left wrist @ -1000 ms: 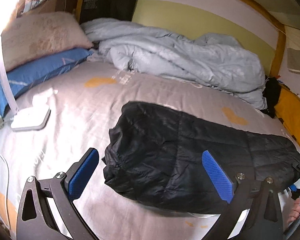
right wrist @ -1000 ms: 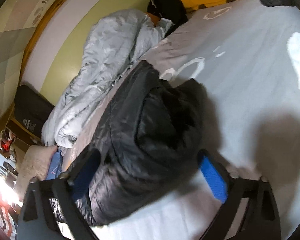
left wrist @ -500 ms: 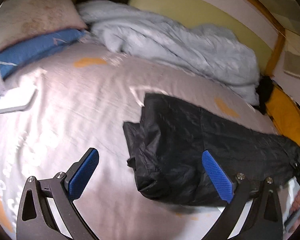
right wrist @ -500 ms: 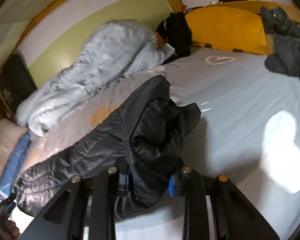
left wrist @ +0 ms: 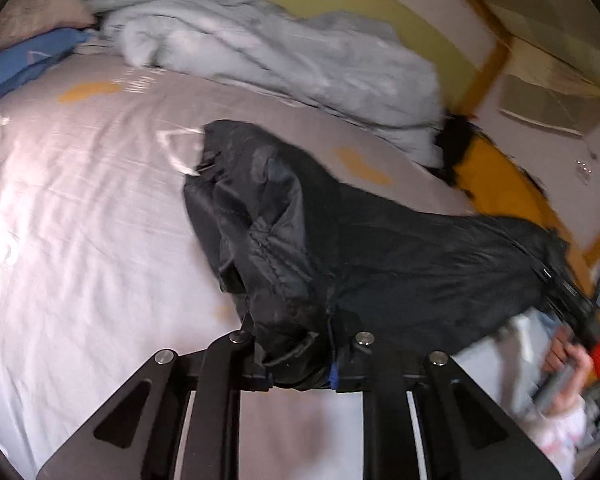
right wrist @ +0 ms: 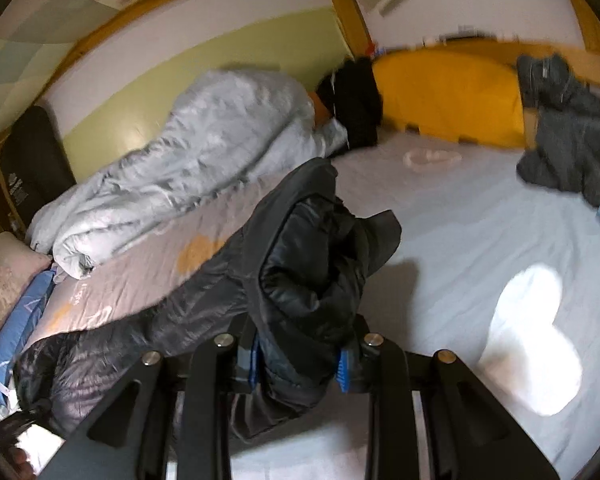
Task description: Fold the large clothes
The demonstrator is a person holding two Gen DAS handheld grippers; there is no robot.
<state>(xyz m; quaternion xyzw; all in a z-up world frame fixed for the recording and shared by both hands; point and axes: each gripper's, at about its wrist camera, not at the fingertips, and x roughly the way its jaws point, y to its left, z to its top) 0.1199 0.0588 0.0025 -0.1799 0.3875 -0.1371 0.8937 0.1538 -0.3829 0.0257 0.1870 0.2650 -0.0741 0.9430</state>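
Jacket: black quilted puffer jacket (left wrist: pixel 380 248), strung across my grey bedsheet (left wrist: pixel 80 200), ends lifted
Left gripper (left wrist: pixel 300 364): my jaws closing, already pinching one bunched end
Right gripper (right wrist: pixel 298 364): clamped narrow on the other end
Behind: crumpled pale-grey duvet (right wrist: pixel 188 160)

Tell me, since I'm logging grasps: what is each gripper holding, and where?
Both hold the black puffer jacket: left gripper closing on one bunched end, right gripper on the opposite end.
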